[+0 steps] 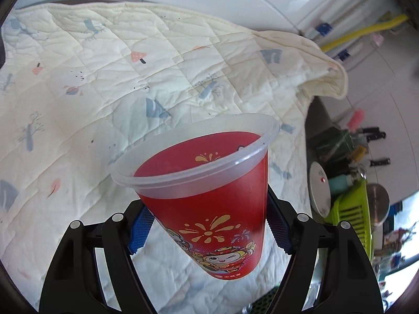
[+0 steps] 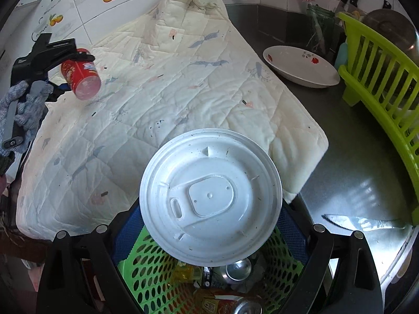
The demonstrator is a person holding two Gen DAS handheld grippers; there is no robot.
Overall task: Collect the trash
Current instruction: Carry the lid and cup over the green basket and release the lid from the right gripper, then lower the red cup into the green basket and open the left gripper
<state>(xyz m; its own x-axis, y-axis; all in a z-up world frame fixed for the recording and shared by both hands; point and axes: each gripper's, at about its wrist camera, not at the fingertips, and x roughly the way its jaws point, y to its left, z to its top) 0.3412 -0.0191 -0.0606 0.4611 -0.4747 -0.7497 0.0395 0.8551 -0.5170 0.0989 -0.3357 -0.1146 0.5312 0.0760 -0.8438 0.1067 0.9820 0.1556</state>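
**Plastic cup and lid both held near the green basket**

Red and clear plastic, the cup (image 1: 207, 201) sits clamped between the blue pads of the left gripper (image 1: 207, 231), jaws spread wide around its body. It is lifted clear of the quilted cloth (image 2: 162, 99), mouth tilted away from the hand. From the right wrist view it hangs over the cloth's far left side, well apart from the green basket (image 2: 146, 274), with a grey-gloved hand (image 2: 25, 107) on the handle.

Further right, the right gripper (image 2: 209, 225) has its jaws nearly as wide as they go around a white plastic lid (image 2: 210, 196), held by its rim. The lid hovers right above the basket's far edge, partly over the cloth. Cans and wrappers already lie in the basket.

To my eye the lid is the risk: gripped only at the rim, it could flex and pop free, and released from here it might land on the basket's rim and slide off. Beyond the basket to the right, a serrated knife (image 2: 337, 221) lies on the steel counter (image 2: 348, 172); a wide swing could knock it.
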